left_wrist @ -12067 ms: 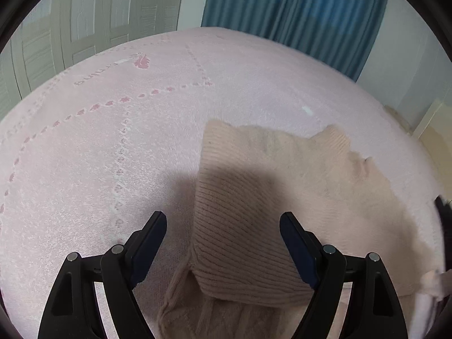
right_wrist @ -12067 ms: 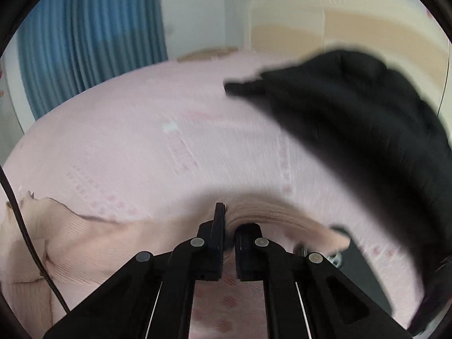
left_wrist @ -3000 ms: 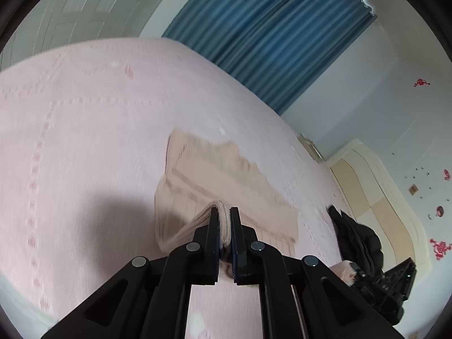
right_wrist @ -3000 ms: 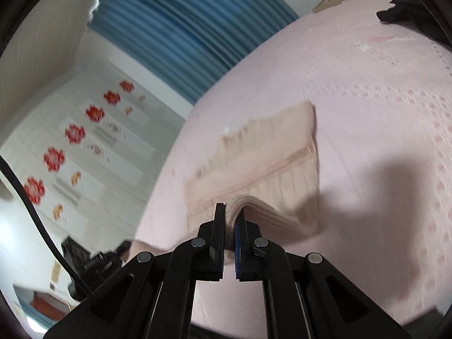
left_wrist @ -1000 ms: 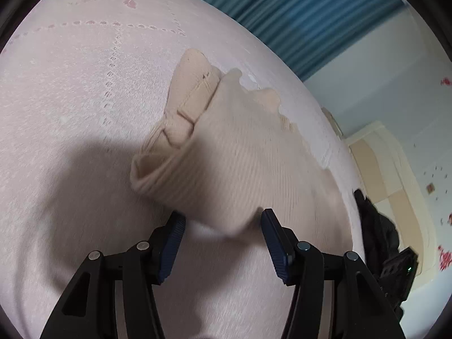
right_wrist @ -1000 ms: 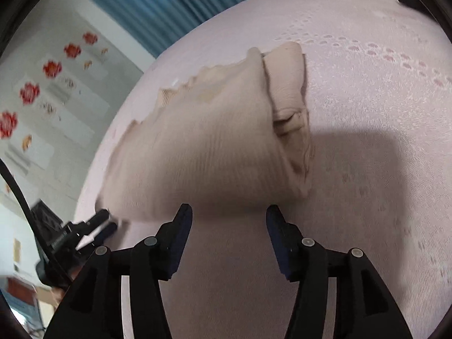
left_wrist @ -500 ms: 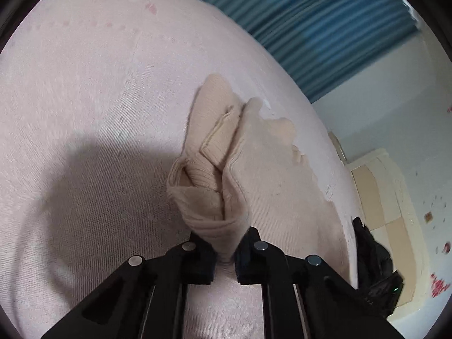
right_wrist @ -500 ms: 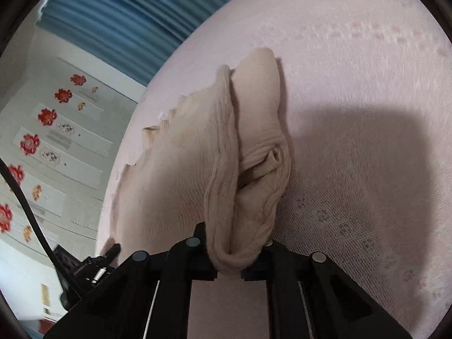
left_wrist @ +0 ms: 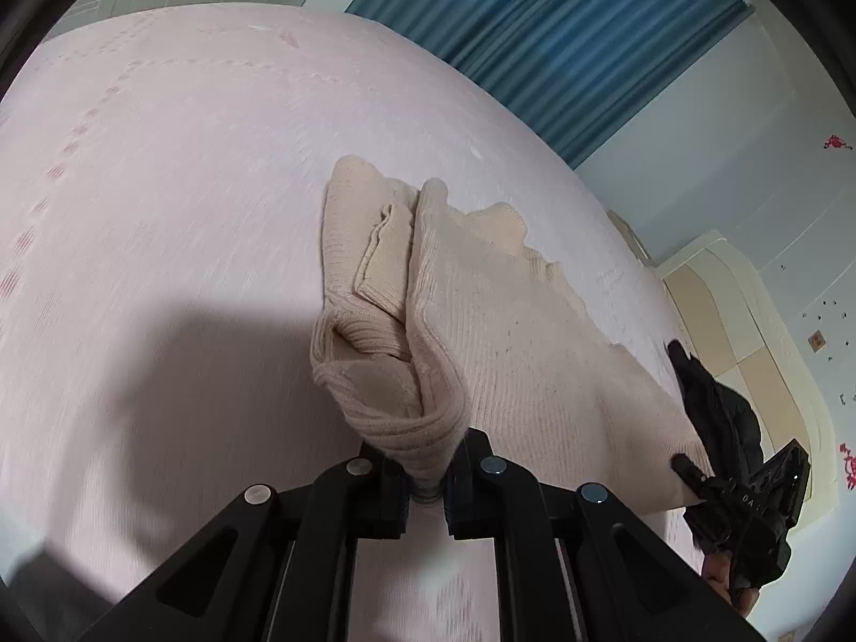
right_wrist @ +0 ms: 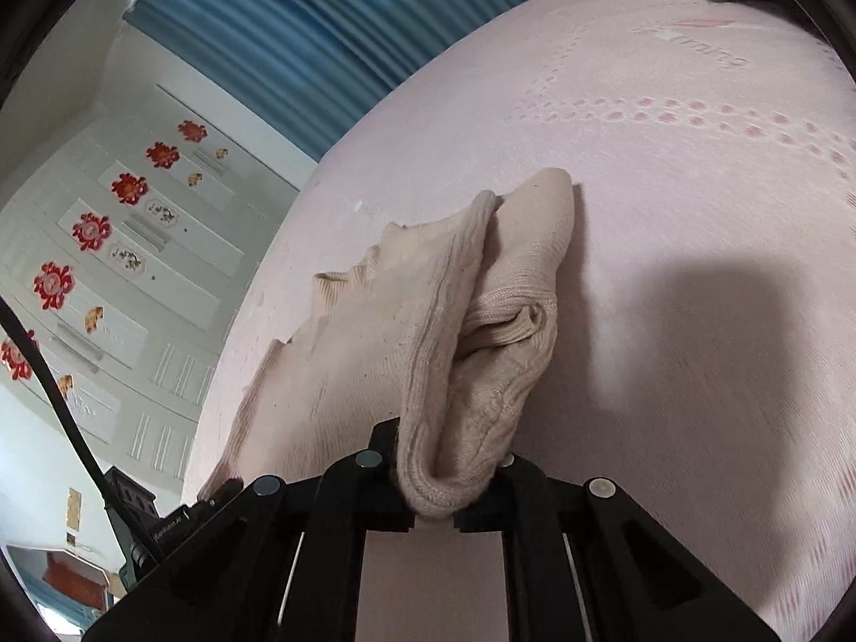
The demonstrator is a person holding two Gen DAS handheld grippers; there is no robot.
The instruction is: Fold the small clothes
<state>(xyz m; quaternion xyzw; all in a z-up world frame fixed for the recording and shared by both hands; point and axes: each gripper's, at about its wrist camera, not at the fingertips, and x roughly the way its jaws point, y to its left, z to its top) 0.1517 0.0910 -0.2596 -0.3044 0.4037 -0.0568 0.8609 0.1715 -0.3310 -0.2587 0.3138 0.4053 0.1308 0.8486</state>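
Claws, left claw (left_wrist: 426,473) and right claw (right_wrist: 444,487), pinch folded sweater (left_wrist: 508,331).

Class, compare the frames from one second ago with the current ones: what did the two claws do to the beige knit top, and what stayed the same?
Both claws, open a second ago, have closed on the beige knit top: the left claw and the right claw each pinch a folded near corner, bunching it. The top still lies on the pink bedspread, and the black garment is unmoved.
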